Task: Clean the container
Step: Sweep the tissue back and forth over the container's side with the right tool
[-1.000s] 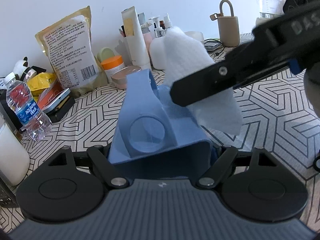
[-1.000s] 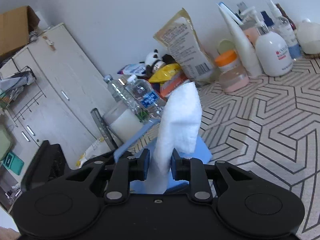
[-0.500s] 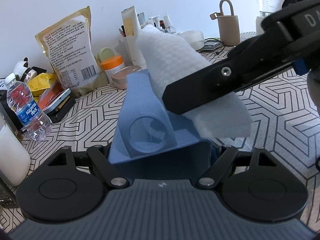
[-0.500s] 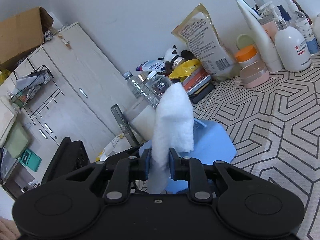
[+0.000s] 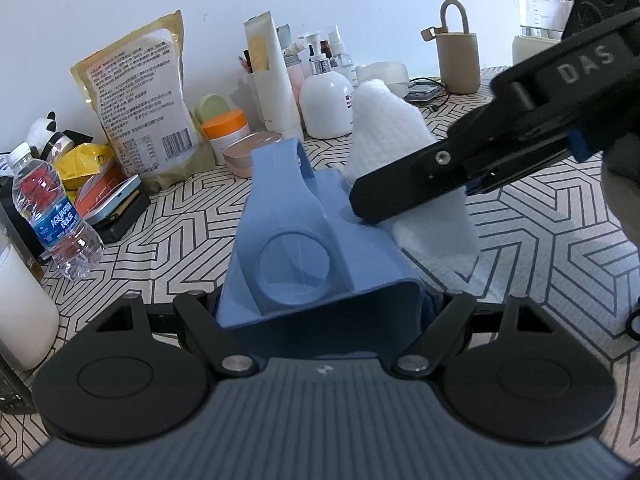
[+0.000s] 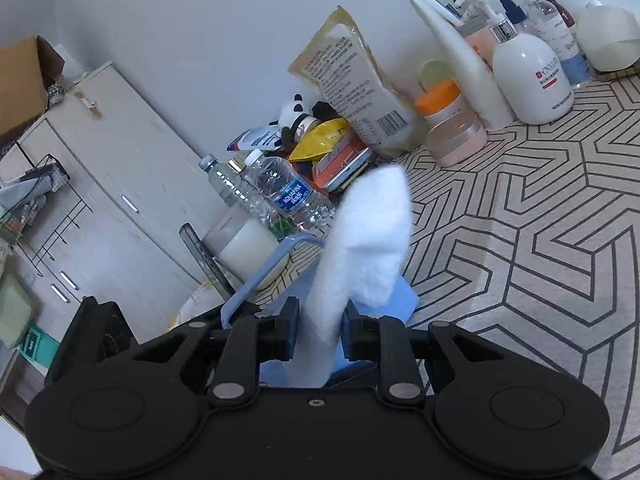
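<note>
My left gripper (image 5: 320,312) is shut on a blue plastic container (image 5: 296,236) with a round recess, held above the patterned table. My right gripper (image 6: 320,338) is shut on a folded white cloth (image 6: 366,240). In the left wrist view the right gripper's black fingers (image 5: 420,172) press the cloth (image 5: 404,160) against the container's right side. The container's blue edge (image 6: 402,300) shows below the cloth in the right wrist view.
The table (image 5: 552,232) has a geometric-patterned cover. Along the back wall stand a yellow bag (image 5: 140,100), lotion bottles (image 5: 324,104), an orange-lidded jar (image 5: 226,132), a water bottle (image 5: 52,216) and a beige holder (image 5: 458,60). A white cabinet (image 6: 100,184) stands left.
The cloth swept left across the container's top, then back right and down against its right side. The left gripper held the container still.
</note>
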`<act>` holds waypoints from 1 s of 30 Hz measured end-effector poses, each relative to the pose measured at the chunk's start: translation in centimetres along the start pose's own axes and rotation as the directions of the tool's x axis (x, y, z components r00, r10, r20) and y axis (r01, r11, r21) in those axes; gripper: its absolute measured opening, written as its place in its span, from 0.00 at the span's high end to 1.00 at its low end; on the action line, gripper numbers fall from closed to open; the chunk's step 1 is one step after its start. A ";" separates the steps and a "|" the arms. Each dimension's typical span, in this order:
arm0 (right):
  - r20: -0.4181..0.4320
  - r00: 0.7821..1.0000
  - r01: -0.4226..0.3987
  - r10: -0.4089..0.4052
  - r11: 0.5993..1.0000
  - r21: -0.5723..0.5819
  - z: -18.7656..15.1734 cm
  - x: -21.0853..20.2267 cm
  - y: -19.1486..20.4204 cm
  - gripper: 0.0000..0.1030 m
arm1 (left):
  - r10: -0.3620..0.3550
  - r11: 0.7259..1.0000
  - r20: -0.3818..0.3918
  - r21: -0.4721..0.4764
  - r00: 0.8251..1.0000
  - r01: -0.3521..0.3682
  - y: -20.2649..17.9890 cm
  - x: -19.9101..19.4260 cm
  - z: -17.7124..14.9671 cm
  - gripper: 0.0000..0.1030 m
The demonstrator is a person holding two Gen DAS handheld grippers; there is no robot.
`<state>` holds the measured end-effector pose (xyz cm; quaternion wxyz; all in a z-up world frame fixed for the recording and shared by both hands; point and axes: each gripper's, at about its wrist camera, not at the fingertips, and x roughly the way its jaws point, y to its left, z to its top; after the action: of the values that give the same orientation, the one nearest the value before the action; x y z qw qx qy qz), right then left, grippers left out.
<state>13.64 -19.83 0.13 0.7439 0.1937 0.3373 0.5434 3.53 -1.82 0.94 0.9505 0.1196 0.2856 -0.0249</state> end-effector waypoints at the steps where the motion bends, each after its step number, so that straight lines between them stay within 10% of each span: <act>1: 0.000 1.000 -0.004 0.004 1.000 -0.001 -0.1 0.0 0.1 0.74 | 0.000 1.000 0.000 -0.003 1.000 0.000 0.0 0.0 0.0 0.22; 16: -0.027 0.993 -0.118 0.117 0.991 -0.067 -0.4 0.5 2.0 0.81 | -0.013 1.000 0.007 -0.001 1.000 0.013 -0.1 -0.5 -0.3 0.22; 30: 0.032 0.999 -0.024 0.024 1.000 0.005 0.1 -0.1 0.1 0.93 | -0.024 1.000 0.005 -0.010 1.000 0.025 -0.1 -0.8 -0.3 0.22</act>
<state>13.64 -19.90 0.26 0.7421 0.2083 0.3244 0.5484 2.66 -1.89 1.10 0.9515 0.1115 0.2846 -0.0355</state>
